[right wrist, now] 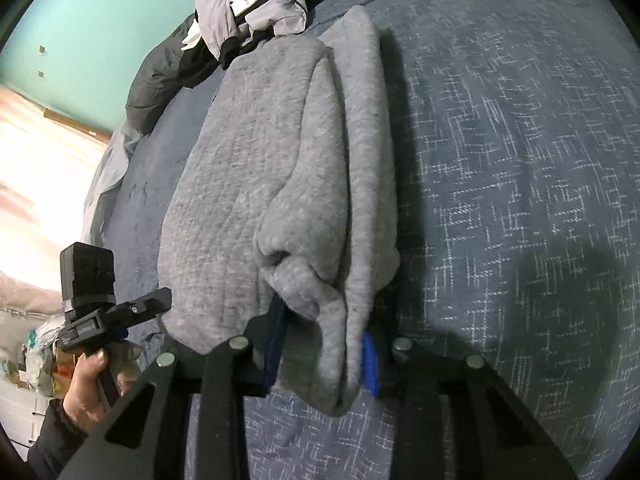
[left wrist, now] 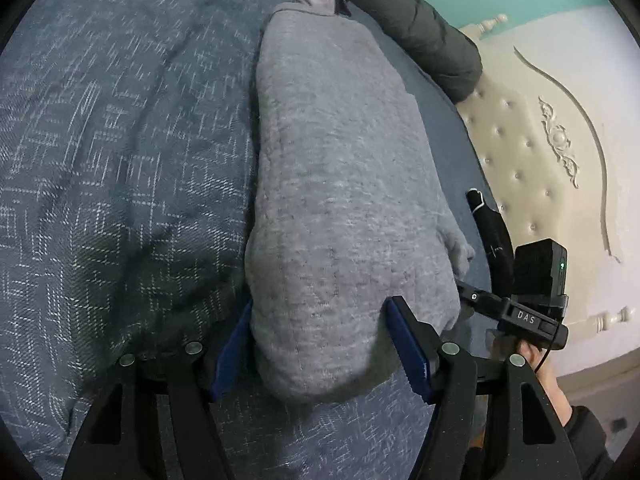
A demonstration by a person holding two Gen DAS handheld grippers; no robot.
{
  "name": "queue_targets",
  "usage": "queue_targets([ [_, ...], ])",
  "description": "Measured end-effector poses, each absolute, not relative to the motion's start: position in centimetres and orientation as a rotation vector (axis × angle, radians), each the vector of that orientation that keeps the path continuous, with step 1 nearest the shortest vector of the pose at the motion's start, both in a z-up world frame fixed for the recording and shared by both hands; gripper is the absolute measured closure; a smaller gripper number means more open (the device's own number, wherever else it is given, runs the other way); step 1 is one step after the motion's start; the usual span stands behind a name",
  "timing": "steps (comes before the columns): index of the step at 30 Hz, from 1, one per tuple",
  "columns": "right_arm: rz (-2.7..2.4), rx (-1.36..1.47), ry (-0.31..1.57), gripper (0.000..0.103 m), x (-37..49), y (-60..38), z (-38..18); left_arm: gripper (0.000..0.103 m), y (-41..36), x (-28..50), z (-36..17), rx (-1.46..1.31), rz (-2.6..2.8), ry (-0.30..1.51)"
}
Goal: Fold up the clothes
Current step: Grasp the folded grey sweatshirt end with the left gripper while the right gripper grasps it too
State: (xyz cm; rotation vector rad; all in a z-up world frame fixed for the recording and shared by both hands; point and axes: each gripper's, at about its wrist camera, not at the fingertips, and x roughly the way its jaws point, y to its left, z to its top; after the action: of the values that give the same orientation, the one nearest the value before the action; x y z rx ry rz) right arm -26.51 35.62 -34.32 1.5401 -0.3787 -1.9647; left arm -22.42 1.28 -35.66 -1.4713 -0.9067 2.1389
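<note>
A grey knitted garment (left wrist: pixel 340 184) lies folded lengthwise on a blue patterned bedspread (left wrist: pixel 100 160). Its near end sits between the blue pads of my left gripper (left wrist: pixel 320 354), which stand wide on either side of it without squeezing it; the gripper is open. In the right wrist view the same garment (right wrist: pixel 248 168) shows a bunched fold along its right edge. My right gripper (right wrist: pixel 322 354) is shut on that fold at the near end, and the cloth puckers between the pads. A hand (right wrist: pixel 90 384) holds the other gripper at the garment's left corner.
A heap of white and black clothes (right wrist: pixel 260 4) and a dark padded jacket (left wrist: pixel 424 36) lie at the far end of the bed. A cream tufted bed board (left wrist: pixel 520 152) borders the bed on the right in the left wrist view. The bedspread stretches wide beside the garment.
</note>
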Motion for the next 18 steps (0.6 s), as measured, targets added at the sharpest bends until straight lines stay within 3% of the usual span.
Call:
queue_targets([
  [9,-1.971,1.563,-0.417,0.065,-27.8,35.1,-35.6,0.03,2.0,-23.8,-36.5,-1.451,2.109,-0.938],
  [13,-1.959,1.554,-0.401,0.076,-27.7,35.0,-35.4,0.034,2.5,-23.6,-35.8,-1.437,2.142,-0.893],
  [18,-1.944,1.541,-0.391,0.071,-27.7,34.9,-35.4,0.034,2.6,-24.1,-36.2,-1.431,2.141,-0.905],
])
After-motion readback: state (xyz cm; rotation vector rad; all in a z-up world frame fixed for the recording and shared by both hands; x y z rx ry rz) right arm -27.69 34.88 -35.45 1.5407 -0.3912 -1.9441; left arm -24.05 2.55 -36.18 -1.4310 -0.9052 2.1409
